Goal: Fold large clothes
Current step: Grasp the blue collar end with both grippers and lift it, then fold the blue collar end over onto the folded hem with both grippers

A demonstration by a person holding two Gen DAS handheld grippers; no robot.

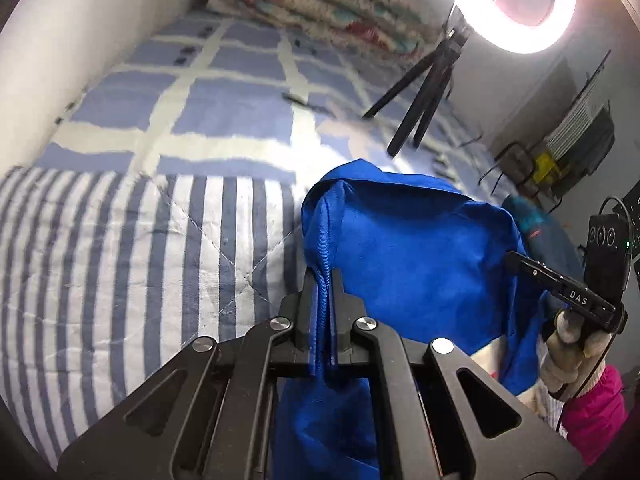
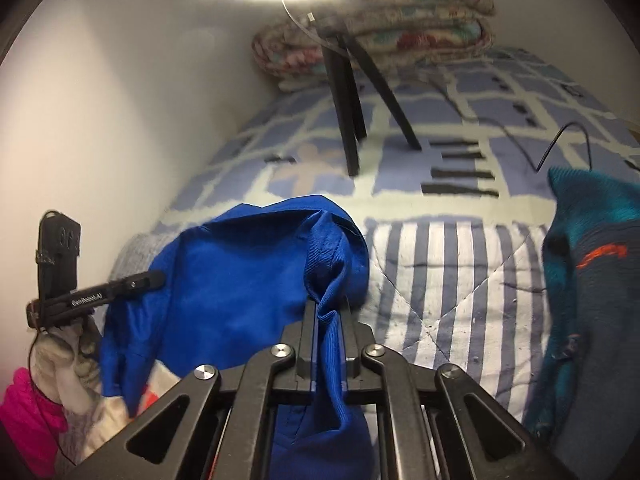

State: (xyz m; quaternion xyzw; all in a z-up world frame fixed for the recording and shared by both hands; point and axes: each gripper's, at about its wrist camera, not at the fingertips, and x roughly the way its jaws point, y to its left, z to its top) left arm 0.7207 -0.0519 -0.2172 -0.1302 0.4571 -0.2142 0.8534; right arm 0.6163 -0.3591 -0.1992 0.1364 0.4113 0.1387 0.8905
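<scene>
A bright blue garment (image 1: pixel 404 248) hangs in the air above the bed, stretched between both grippers. My left gripper (image 1: pixel 323 280) is shut on a bunched edge of it. My right gripper (image 2: pixel 327 308) is shut on another bunched edge of the same blue garment (image 2: pixel 240 280). In the left wrist view the right gripper (image 1: pixel 560 284) shows at the far right, held by a gloved hand. In the right wrist view the left gripper (image 2: pixel 100 292) shows at the far left. The lower part of the garment is hidden behind the gripper bodies.
The bed has a striped quilt (image 1: pixel 120 260) near me and a blue checked blanket (image 1: pixel 224 92) beyond. A ring light on a black tripod (image 1: pixel 420 92) stands on the bed. A folded floral quilt (image 2: pixel 380 40) lies at the head. A teal garment (image 2: pixel 592 280) hangs at the right.
</scene>
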